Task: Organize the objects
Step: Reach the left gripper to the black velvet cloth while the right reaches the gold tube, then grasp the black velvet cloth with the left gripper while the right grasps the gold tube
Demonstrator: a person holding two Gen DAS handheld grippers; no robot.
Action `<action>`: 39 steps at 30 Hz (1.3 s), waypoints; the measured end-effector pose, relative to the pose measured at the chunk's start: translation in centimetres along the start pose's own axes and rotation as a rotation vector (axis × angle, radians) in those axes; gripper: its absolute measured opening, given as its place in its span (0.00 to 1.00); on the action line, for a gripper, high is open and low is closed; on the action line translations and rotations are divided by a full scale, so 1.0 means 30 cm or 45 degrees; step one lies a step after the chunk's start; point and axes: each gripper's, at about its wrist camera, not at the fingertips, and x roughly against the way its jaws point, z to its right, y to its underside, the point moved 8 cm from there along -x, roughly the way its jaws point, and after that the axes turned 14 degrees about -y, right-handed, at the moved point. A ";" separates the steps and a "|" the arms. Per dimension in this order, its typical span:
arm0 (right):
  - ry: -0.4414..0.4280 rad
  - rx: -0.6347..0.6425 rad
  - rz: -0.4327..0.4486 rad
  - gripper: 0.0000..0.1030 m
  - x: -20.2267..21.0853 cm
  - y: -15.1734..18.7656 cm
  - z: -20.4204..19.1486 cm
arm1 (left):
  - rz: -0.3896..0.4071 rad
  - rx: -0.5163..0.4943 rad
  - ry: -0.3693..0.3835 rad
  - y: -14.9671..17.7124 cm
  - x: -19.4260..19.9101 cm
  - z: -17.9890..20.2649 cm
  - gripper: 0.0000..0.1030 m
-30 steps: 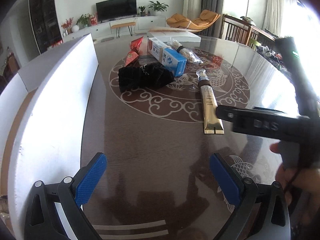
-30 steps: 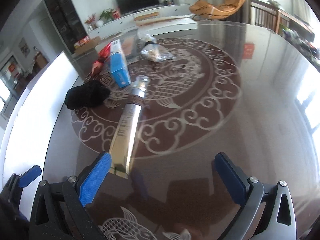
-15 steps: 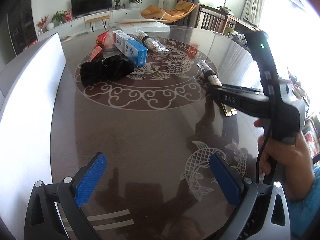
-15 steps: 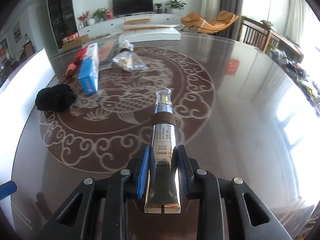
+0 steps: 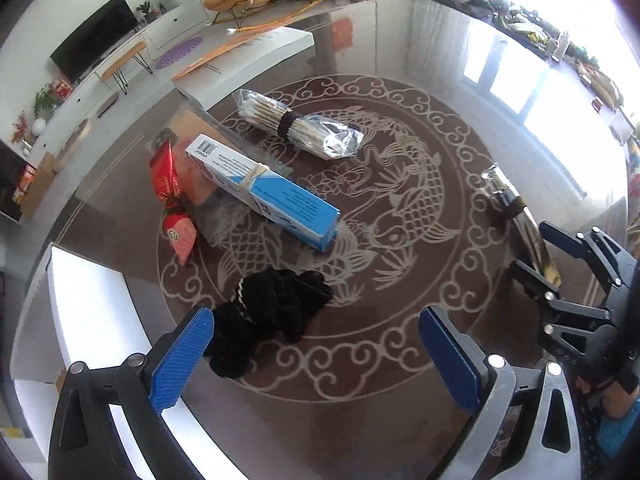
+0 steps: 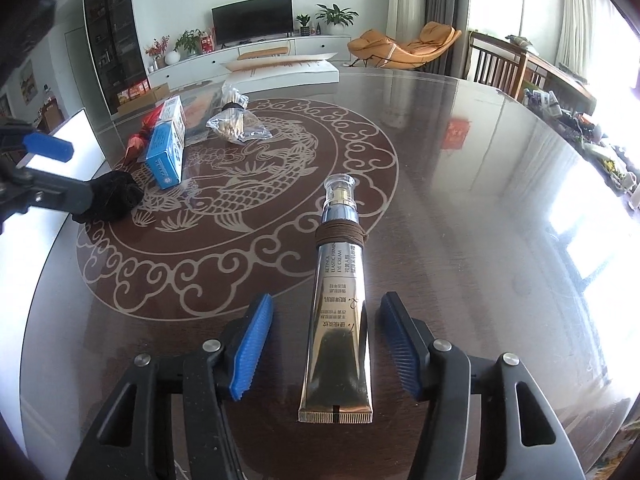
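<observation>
A gold eye-cream tube (image 6: 340,320) with a clear cap lies on the dark table between the fingers of my right gripper (image 6: 324,344), which is open and not touching it. The tube also shows in the left wrist view (image 5: 528,232), with the right gripper (image 5: 536,248) around it. My left gripper (image 5: 320,356) is open and empty, just above a black cloth bundle (image 5: 272,312). Farther off lie a blue-and-white box (image 5: 264,192), a red packet (image 5: 172,204) and a bag of cotton swabs (image 5: 296,124).
A white board (image 5: 80,320) lies along the table's left edge and another white board (image 5: 248,60) at the far side. The round table (image 6: 480,200) has a glossy top with a carved fish pattern. Chairs stand beyond the far right edge.
My right gripper was shut on the tube half a second ago; now it is open and the tube lies free. My left gripper has moved forward and left toward the black cloth.
</observation>
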 end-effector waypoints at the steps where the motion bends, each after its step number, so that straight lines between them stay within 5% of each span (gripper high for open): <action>1: -0.001 0.001 -0.001 0.56 0.002 0.001 -0.001 | -0.027 0.008 0.008 -0.011 -0.028 -0.011 1.00; 9: -0.024 -0.018 0.006 0.62 0.003 0.000 0.004 | -0.131 0.183 0.106 0.007 -0.191 0.000 1.00; 14: -0.038 -0.040 0.016 0.62 0.007 -0.003 0.013 | -0.125 0.173 0.361 0.075 -0.092 0.126 1.00; 21: -0.037 -0.040 0.014 0.63 0.003 -0.004 0.010 | -0.054 0.143 0.133 0.107 -0.069 0.108 1.00; 25: -0.043 -0.061 0.016 0.69 0.006 -0.004 0.015 | -0.113 0.194 0.126 0.151 -0.127 0.112 1.00; 29: -0.045 -0.103 0.017 0.79 0.013 0.001 0.033 | -0.038 0.235 0.101 0.166 -0.123 0.106 1.00; 39: -0.058 -0.116 0.019 0.82 0.015 0.004 0.035 | 0.040 0.317 0.069 0.197 -0.094 0.097 1.00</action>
